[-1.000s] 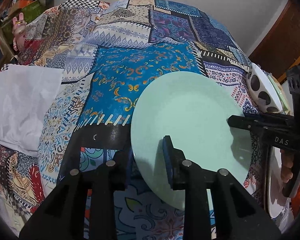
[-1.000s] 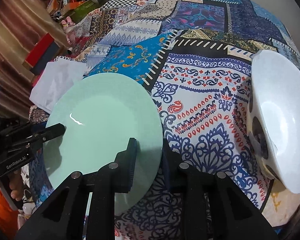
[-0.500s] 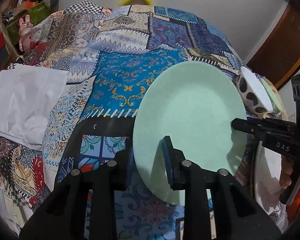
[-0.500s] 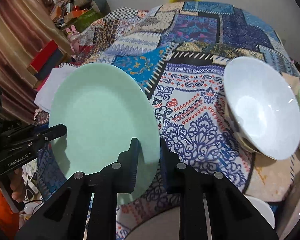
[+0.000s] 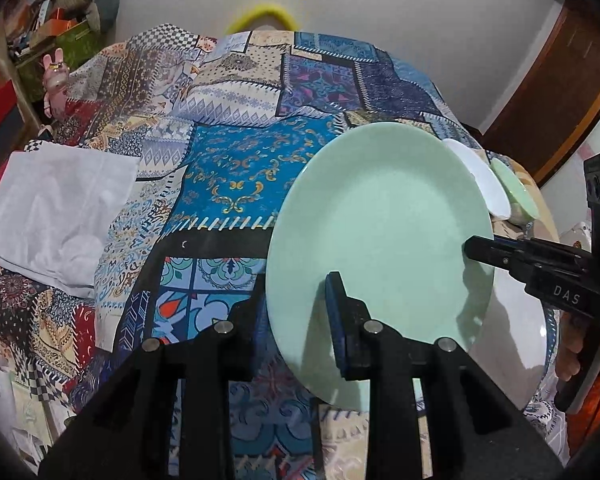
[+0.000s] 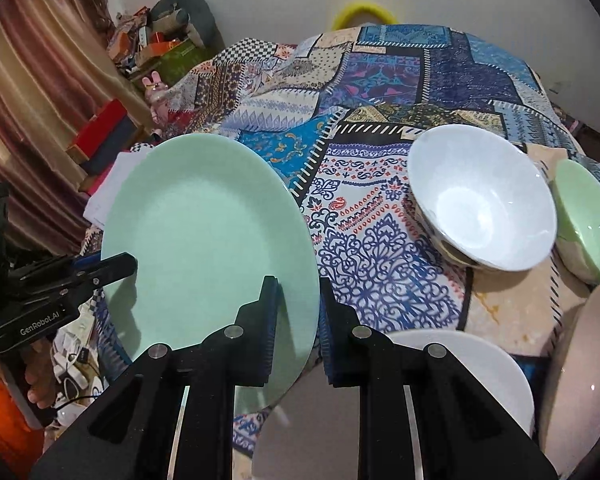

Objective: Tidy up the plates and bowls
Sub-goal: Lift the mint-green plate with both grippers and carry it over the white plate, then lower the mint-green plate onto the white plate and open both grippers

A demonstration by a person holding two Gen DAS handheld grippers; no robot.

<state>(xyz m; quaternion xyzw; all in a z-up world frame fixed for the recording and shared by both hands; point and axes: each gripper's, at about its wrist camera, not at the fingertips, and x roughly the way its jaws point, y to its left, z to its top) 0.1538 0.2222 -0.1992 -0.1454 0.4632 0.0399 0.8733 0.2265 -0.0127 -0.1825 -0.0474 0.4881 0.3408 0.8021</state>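
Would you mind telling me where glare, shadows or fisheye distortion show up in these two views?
Left wrist view: gripper shadows fall on the green plate; the bedspread bulges, corners vignetted black. Right wrist view: soft glare inside the white bowl, a glint on the green bowl.

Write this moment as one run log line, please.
left gripper: shut on green plate | right gripper: shut on same plate | plate: lifted, tilted | white bowl: on cloth

A lived-in room at home, probably a bedroom.
A patchwork quilt (image 5: 240,168) covers the bed; striped curtains (image 6: 32,92), a pink bunny toy (image 5: 56,80) and cluttered boxes (image 6: 148,44) line the wall.
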